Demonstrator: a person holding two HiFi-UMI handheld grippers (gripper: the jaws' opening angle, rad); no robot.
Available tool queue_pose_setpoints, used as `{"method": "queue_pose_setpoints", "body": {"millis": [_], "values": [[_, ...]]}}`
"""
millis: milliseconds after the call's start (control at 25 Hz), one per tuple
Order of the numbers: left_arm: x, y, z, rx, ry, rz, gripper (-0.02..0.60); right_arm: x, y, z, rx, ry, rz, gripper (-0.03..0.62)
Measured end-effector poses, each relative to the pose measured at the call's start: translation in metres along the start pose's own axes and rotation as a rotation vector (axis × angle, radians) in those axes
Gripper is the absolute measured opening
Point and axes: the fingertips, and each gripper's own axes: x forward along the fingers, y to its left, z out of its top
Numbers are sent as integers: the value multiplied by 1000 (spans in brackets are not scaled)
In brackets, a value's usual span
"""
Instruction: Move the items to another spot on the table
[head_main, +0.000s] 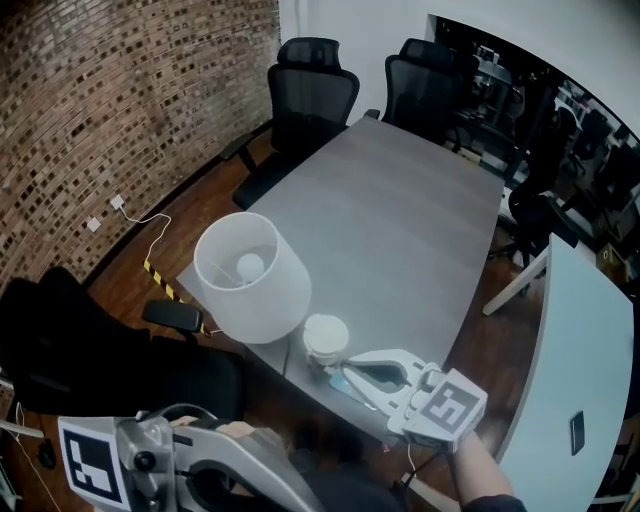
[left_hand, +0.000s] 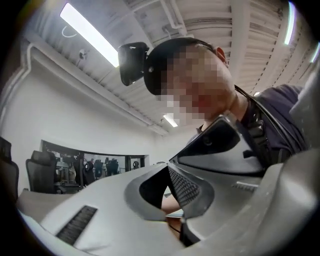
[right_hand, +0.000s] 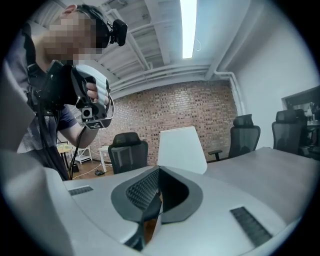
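Lamp (head_main: 250, 282): white shade, upright at the near left corner of the grey worktop (head_main: 400, 230).
Cup (head_main: 326, 337): white, just right of the lamp, close to the worktop's near edge.
Right gripper (head_main: 338, 372): clenched, jaws pressed together; low over the near edge, tips just beside the cup, aimed toward cup and lamp.
Left gripper (left_hand: 176, 196): clenched, jaws together; off the worktop at lower left, well apart from lamp and cup, tilted up toward the person.

An office meeting room is indicated: a long grey conference table (head_main: 420, 230) is surrounded by black swivel chairs (head_main: 305, 90) and bounded by a brick wall (head_main: 130, 90).
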Motion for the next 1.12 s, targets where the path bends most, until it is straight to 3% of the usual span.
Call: {"method": "queue_pose_setpoints", "body": {"millis": [160, 280, 360, 480, 560, 680, 760, 840, 920, 1120], "values": [[-2, -15, 4, 7, -25, -64, 0, 1, -2, -2, 2, 7, 0, 8], [-11, -4, -10, 23, 1, -20, 0, 3, -1, -3, 2, 11, -2, 8], [-25, 25, -37, 47, 66, 115, 3, 5, -2, -2, -1, 14, -4, 8], [-67, 88, -104, 88, 276, 454, 5, 7, -3, 0, -14, 16, -6, 8], [-105, 115, -145, 12, 367, 676, 5, 10, 0, 4, -19, -3, -6, 8], [-153, 133, -174, -129, 295, 920, 5, 11, 15, 25, 45, -106, 45, 8], [-174, 135, -186, -158, 258, 1019, 3, 12, 26, 40, 123, -190, 105, 8], [-183, 133, -196, -153, 247, 1053, 5, 16, 29, 46, 156, -221, 123, 8], [-175, 129, -197, -143, 239, 1033, 5, 20, 26, 40, 129, -186, 96, 8], [-162, 124, -209, -132, 270, 993, 5, 17, 16, -25, 5, 88, 1, 29]]}}
